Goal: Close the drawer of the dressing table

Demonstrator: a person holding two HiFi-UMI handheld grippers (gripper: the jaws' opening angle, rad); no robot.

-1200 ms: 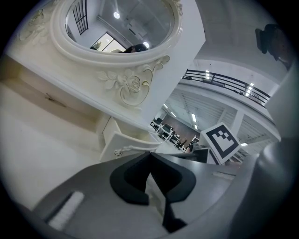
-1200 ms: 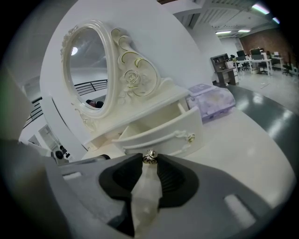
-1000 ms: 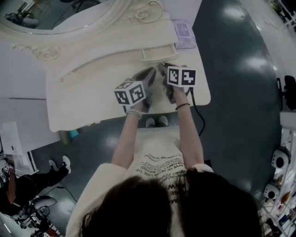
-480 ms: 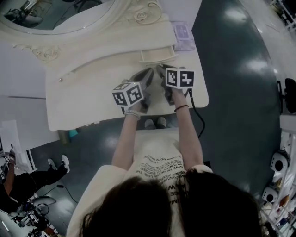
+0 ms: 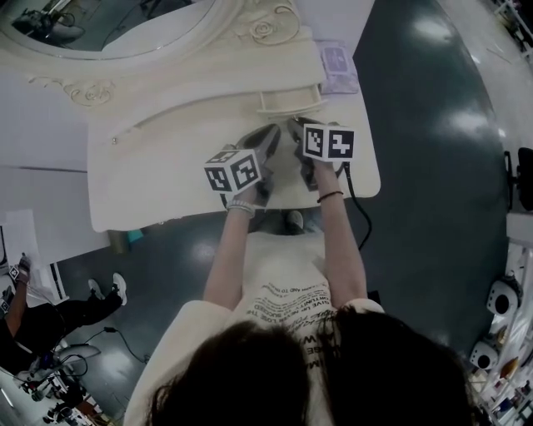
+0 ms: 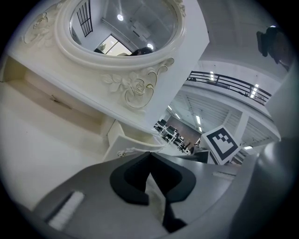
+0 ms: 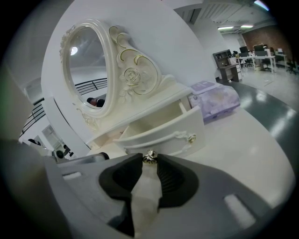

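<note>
The cream dressing table (image 5: 158,179) has a small curved drawer (image 5: 289,101) pulled out under its mirror shelf. In the right gripper view the drawer (image 7: 163,133) stands open just ahead, and my right gripper (image 7: 149,158) is shut on its small metal knob (image 7: 149,157). My left gripper (image 5: 271,135) hovers beside the right gripper (image 5: 295,125), a little left of the drawer front. Seen in the left gripper view, the left gripper (image 6: 149,155) has its tips together with nothing between them, and the drawer (image 6: 133,142) sits just beyond.
An oval mirror (image 5: 108,25) in a carved frame rises behind the drawer. A purple tissue box (image 5: 337,66) lies on the table to the drawer's right. The table's front edge is by the person's forearms, with dark floor (image 5: 433,166) beyond.
Only the head view has shifted a little. Both grippers and the drawer keep their places.
</note>
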